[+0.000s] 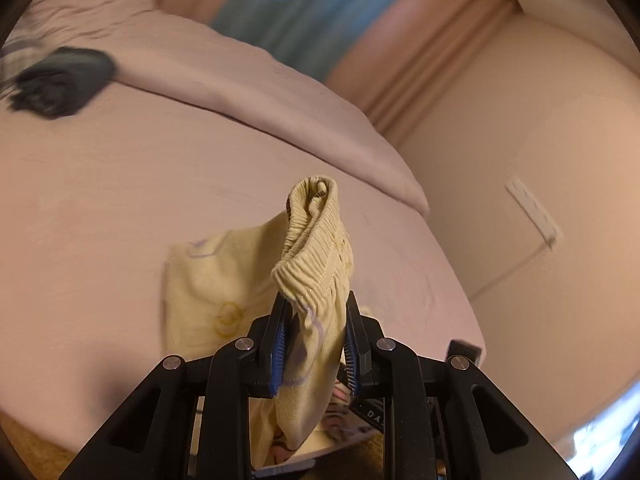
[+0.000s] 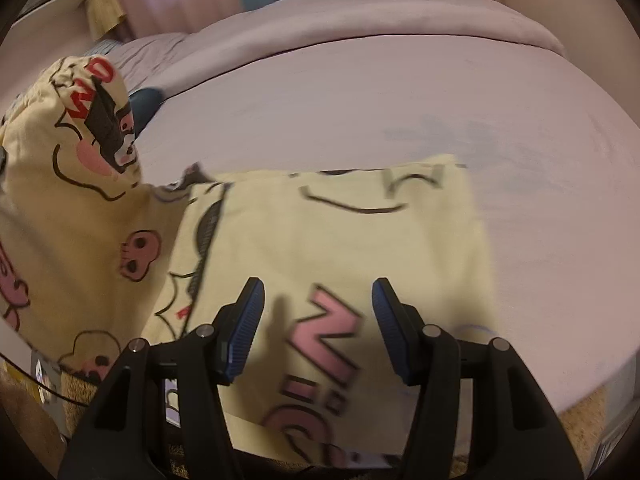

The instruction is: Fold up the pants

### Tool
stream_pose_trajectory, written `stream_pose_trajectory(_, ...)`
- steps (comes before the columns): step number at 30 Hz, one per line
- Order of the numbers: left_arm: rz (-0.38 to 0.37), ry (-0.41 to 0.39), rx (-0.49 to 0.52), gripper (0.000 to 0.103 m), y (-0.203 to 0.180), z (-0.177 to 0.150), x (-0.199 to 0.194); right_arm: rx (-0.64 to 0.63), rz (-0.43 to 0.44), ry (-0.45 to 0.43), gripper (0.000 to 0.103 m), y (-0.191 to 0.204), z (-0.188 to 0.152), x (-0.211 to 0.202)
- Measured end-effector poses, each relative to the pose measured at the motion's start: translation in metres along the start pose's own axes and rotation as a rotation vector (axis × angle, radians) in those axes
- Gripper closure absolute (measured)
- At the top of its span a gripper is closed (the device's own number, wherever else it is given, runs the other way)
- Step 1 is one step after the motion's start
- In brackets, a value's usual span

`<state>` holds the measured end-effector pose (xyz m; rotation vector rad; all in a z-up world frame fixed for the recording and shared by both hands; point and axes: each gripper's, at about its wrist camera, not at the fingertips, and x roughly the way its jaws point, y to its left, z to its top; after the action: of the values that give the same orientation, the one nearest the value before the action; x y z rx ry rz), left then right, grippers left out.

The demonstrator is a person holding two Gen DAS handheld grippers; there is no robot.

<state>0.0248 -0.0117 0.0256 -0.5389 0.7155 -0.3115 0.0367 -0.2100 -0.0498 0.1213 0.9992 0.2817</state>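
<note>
The pants are pale yellow with pink, red and black cartoon prints. In the left wrist view my left gripper [image 1: 316,304] is shut on the pants' elastic waistband [image 1: 308,240] and holds it lifted above the bed, with cloth hanging down between the blue pads. In the right wrist view my right gripper [image 2: 318,292] is open and empty, hovering just above a flat part of the pants [image 2: 328,232] spread on the bed. At the left of that view the lifted part of the pants [image 2: 80,168] rises up, with the left gripper's finger showing through it.
The bed has a mauve sheet [image 1: 120,184] and a folded duvet [image 2: 400,16] along the far side. A dark bundle [image 1: 60,80] lies at the far left of the bed. The bed's right edge meets a beige wall [image 1: 540,160]. Curtains hang behind.
</note>
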Motion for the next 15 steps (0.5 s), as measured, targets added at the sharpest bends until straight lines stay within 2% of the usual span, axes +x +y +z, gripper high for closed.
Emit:
stream_pose_trajectory(3, -0.038, 0.056, 0.054, 0.081, -0.028, -0.006, 0.028, 0.060, -0.010, -0.040, 0.047, -0.025, 0.002, -0.021)
stream_pose_trajectory(8, -0.088, 0.177, 0.111, 0.081, -0.058, -0.026, 0.079, 0.162, -0.083, -0.078, 0.046, -0.074, 0.002, -0.043)
stream_pose_trajectory(11, -0.075, 0.269, 0.140, 0.081, -0.068, -0.050, 0.115, 0.224, -0.097, -0.073, 0.045, -0.097, -0.003, -0.045)
stream_pose_trajectory(15, -0.038, 0.384, 0.129, 0.081, -0.065, -0.074, 0.156, 0.275, -0.087, -0.031, 0.045, -0.113, -0.013, -0.037)
